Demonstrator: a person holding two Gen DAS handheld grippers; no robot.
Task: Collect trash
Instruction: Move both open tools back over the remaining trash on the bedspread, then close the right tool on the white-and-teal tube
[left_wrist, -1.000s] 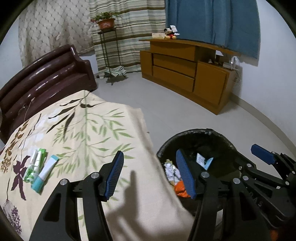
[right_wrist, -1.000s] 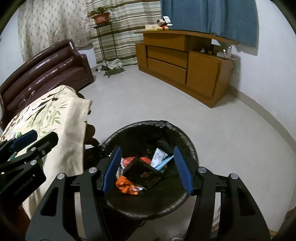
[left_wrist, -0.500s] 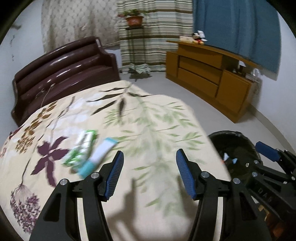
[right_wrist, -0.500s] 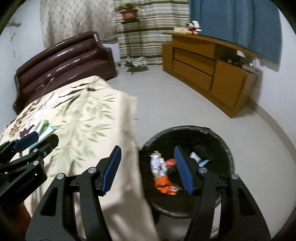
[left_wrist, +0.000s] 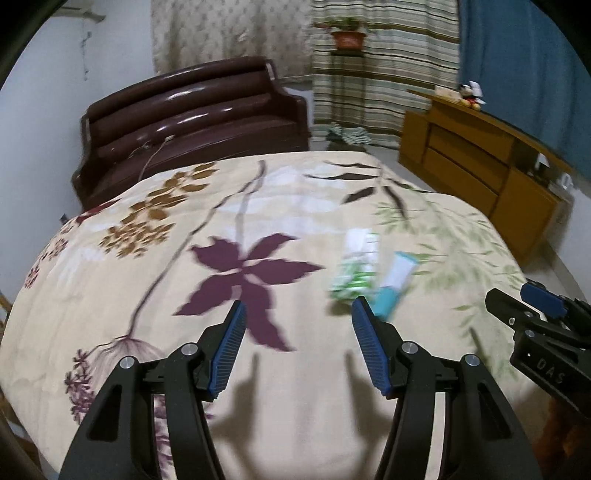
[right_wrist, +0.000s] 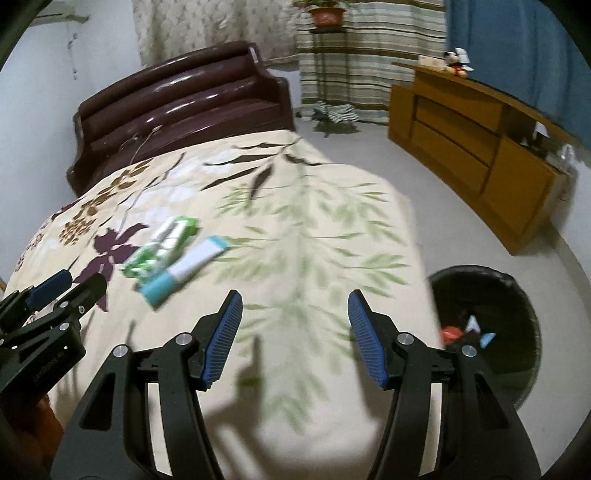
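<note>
Fingers on both my left gripper (left_wrist: 297, 341) and right gripper (right_wrist: 293, 336) stand apart, empty, above the table. Green wrapper (right_wrist: 162, 247) and tube (right_wrist: 184, 271) lie there; bin (right_wrist: 524, 295) sits right. Next I'd judge: reach, close on one.

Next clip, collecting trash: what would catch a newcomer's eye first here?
The floral cloth fills both views, with a green-and-white packet and a teal-and-white tube side by side on it. The open left gripper and right gripper hover empty above it. A black bin sits right of it.
</note>
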